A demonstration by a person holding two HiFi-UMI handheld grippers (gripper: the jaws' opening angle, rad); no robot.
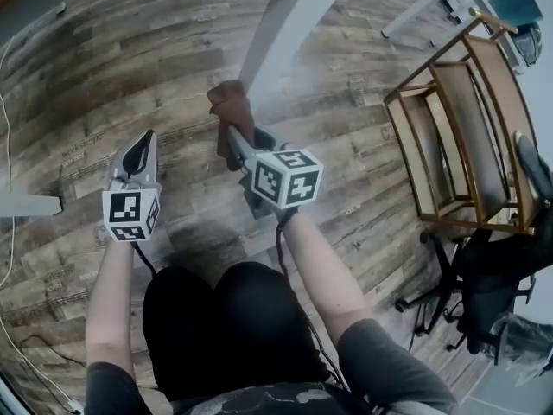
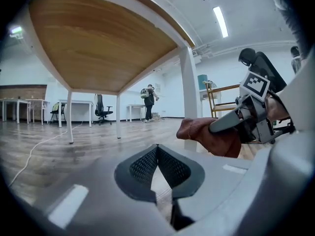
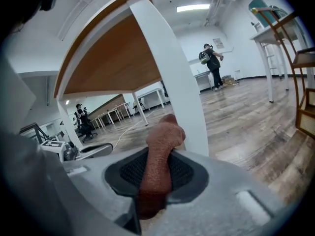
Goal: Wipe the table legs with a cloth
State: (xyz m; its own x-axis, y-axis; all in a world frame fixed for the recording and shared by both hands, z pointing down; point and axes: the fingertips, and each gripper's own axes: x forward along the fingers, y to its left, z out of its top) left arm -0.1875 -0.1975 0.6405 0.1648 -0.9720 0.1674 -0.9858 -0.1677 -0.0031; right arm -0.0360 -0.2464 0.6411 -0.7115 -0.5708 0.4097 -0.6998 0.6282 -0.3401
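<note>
A white table leg (image 1: pixel 270 37) rises from the wood floor under the wooden tabletop (image 2: pixel 98 43). My right gripper (image 1: pixel 233 132) is shut on a brown cloth (image 1: pixel 228 104), and the cloth's bunched end rests against the leg low down. In the right gripper view the cloth (image 3: pixel 160 151) sticks up between the jaws, touching the leg (image 3: pixel 172 73). My left gripper (image 1: pixel 147 141) hovers to the left of the leg, shut and holding nothing. In the left gripper view its fingertips (image 2: pixel 157 149) meet, with the cloth (image 2: pixel 204 134) and leg (image 2: pixel 188 92) ahead on the right.
A wooden rack (image 1: pixel 467 128) stands to the right, with a black office chair (image 1: pixel 492 292) beside it. A thin cable (image 1: pixel 9 145) runs along the floor at the left. Another white leg (image 1: pixel 30 204) shows at the left edge. A person (image 3: pixel 212 63) stands far across the room.
</note>
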